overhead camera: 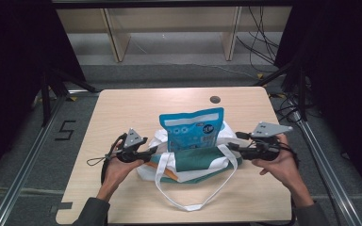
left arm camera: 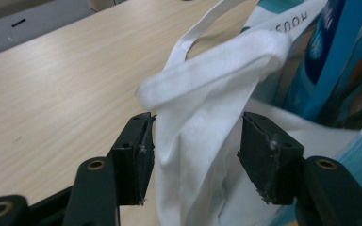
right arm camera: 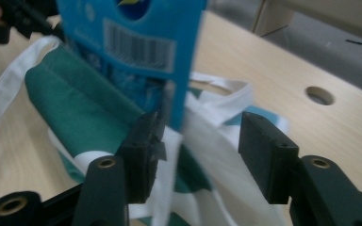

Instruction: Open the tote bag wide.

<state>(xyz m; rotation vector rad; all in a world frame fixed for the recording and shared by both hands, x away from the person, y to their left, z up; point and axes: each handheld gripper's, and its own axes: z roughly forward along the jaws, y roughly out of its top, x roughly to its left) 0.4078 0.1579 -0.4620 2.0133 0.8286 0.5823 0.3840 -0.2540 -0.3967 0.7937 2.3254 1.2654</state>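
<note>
Two handheld grippers, one at each end of a white-and-green tote bag (overhead camera: 193, 162) on the wooden table (overhead camera: 122, 108).

We see the left gripper (overhead camera: 152, 151) at the bag's left edge. In the left gripper view its jaws stand apart with white bag fabric (left arm camera: 198, 141) hanging between them; the cloth brushes the left pad, clear gap at the right pad, so not clamped.

Right gripper (overhead camera: 232, 147) sits at the bag's right edge, jaws parted too. In the right gripper view white bag cloth lies between the pads, loose, no pinch. Just ahead of its left jaw we see the corner of the blue snack pouch (right arm camera: 136, 42), barcode side facing the camera.

From the high view the pouch stands upright inside the bag's mouth, between both tools, top half sticking out. One white carry strap (overhead camera: 188, 197) loops out on the table toward the person, nearer than both grippers. A round cable hole (overhead camera: 215, 100) lies beyond the pouch.
</note>
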